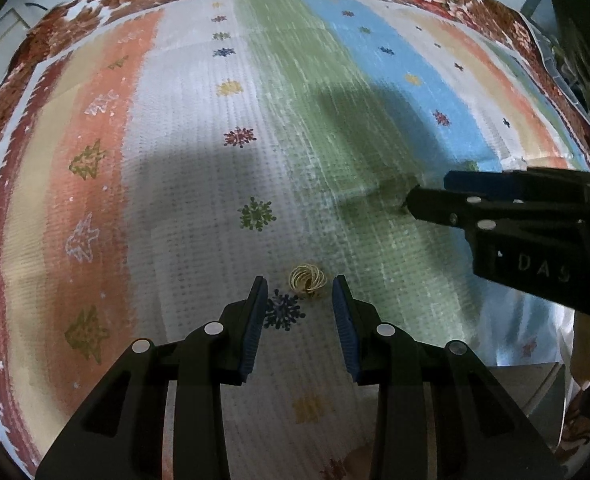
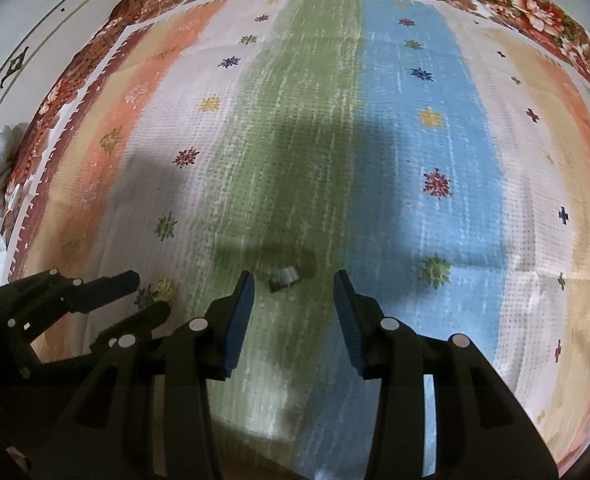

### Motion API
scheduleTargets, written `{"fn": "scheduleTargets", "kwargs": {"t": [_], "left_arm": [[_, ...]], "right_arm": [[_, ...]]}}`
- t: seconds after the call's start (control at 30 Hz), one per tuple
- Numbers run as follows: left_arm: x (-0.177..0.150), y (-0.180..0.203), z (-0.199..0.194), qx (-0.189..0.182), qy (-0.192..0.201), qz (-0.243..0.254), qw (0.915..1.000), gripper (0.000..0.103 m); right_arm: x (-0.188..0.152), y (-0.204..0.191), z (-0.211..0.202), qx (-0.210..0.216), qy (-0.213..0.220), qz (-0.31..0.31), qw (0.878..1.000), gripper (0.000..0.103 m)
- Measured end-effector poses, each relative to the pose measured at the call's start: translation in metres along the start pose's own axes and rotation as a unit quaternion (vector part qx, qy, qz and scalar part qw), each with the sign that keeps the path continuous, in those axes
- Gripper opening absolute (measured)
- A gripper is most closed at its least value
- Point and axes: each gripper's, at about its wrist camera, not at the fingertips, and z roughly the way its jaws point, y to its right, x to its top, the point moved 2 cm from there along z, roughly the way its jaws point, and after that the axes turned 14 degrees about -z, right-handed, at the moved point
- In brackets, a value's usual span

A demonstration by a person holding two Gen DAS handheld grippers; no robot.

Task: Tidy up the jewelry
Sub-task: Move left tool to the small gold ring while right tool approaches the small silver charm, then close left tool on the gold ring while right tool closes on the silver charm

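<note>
Jewelry is not yet gathered, as far as I can judge. The left gripper [image 1: 299, 286] hovers with fingers spread and empty just short of a gold coiled piece [image 1: 307, 279] lying loose on the striped cloth [image 1: 199, 128]. The right gripper [image 2: 293, 282], likewise spread and empty, faces a small silvery piece [image 2: 283, 278] on the green stripe. No box or tray shows, so both pickups and the sorting seem left.
</note>
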Motion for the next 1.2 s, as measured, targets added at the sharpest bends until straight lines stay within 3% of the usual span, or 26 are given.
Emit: {"fn": "scheduleTargets", "kwargs": {"t": [0.27,0.43,0.57,0.67,1.2], "left_arm": [[0.003,0.0,0.006,0.002,-0.001,0.005,1.0,0.033],[0.002,0.002,0.007,0.012,0.001,0.015,0.9998,0.032],[0.002,0.0,0.007,0.018,0.003,0.014,0.9997,0.022],[0.003,-0.001,0.006,0.018,0.002,0.01,0.9998,0.016],[0.004,0.0,-0.013,0.009,0.019,0.003,0.9998,0.015]], "right_arm": [[0.002,-0.002,0.013,0.004,-0.016,-0.009,1.0,0.043],[0.002,0.001,0.013,0.002,-0.018,-0.01,1.0,0.033],[-0.001,0.001,0.014,-0.007,-0.02,-0.011,1.0,0.023],[-0.001,0.0,0.014,-0.006,-0.019,-0.012,1.0,0.023],[-0.007,0.002,-0.014,-0.017,0.01,-0.01,1.0,0.023]]}}
